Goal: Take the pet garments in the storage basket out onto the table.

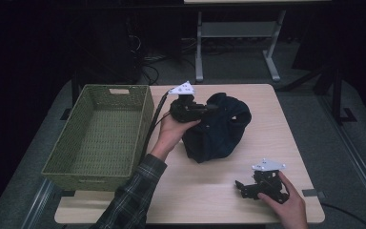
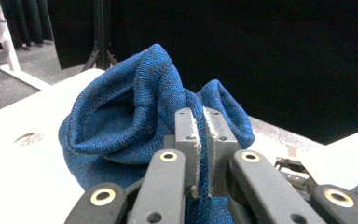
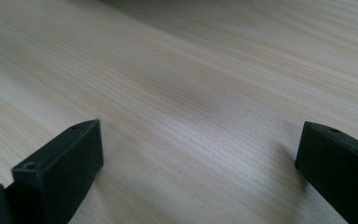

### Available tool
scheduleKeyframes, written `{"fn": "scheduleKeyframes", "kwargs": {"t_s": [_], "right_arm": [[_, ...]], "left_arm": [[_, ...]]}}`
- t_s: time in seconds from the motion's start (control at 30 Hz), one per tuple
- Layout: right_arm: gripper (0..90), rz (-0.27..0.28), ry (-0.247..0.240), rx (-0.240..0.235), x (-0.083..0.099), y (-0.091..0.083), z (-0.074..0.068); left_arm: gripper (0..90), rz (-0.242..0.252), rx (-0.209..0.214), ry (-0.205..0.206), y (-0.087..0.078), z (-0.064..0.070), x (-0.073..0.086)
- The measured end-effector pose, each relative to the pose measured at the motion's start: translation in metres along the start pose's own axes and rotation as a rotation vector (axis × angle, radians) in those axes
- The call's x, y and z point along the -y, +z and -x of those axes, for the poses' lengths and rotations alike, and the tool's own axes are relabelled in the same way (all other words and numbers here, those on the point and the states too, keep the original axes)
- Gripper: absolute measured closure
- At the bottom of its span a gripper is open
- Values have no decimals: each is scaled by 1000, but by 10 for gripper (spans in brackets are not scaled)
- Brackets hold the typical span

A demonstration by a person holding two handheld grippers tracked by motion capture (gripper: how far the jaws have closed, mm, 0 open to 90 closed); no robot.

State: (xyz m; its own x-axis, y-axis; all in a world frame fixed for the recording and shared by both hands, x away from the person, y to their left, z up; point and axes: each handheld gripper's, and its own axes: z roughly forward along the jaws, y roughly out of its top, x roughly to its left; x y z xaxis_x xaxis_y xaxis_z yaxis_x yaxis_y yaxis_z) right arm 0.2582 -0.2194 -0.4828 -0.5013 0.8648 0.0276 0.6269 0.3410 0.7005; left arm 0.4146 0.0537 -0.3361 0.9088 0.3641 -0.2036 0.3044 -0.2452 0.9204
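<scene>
A dark blue knitted garment lies bunched in the middle of the wooden table. My left gripper is at its upper left edge, shut on a fold of the blue knit; in the left gripper view the fabric is pinched between the two grey pads. My right gripper rests low near the table's front right, held by a hand. Its jaws stand wide apart over bare wood, with nothing between them.
A green woven basket stands empty at the table's left side, next to the left forearm. A desk frame and cables stand on the floor behind the table. Bare wood lies between the garment and the right gripper.
</scene>
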Motion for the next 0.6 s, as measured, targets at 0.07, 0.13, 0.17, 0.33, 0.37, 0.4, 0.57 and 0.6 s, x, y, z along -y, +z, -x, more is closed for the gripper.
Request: {"fn": "scheduleKeyframes", "kwargs": {"t_s": [0.07, 0.13, 0.17, 0.33, 0.37, 0.4, 0.57, 0.6], "right_arm": [[5, 0, 2, 0, 0, 0, 0], [5, 0, -2, 0, 0, 0, 0], [4, 0, -2, 0, 0, 0, 0], [5, -1, 2, -1, 0, 0, 0], [5, -3, 6, -2, 0, 0, -1], [5, -2, 5, -2, 0, 0, -1], [5, -2, 5, -2, 0, 0, -1], [5, -2, 5, -2, 0, -1, -1]], "left_arm": [[856, -17, 0, -3, 7, -1, 5], [855, -35, 3, -13, 14, -3, 11], [855, -44, 3, -19, 18, -4, 14], [850, -109, 4, -35, 35, -6, 30], [848, -117, 3, -40, 37, -7, 33], [847, -121, 2, -42, 39, -7, 35], [804, -130, 16, -65, 44, -9, 41], [760, -128, 16, -66, 44, -9, 41]]}}
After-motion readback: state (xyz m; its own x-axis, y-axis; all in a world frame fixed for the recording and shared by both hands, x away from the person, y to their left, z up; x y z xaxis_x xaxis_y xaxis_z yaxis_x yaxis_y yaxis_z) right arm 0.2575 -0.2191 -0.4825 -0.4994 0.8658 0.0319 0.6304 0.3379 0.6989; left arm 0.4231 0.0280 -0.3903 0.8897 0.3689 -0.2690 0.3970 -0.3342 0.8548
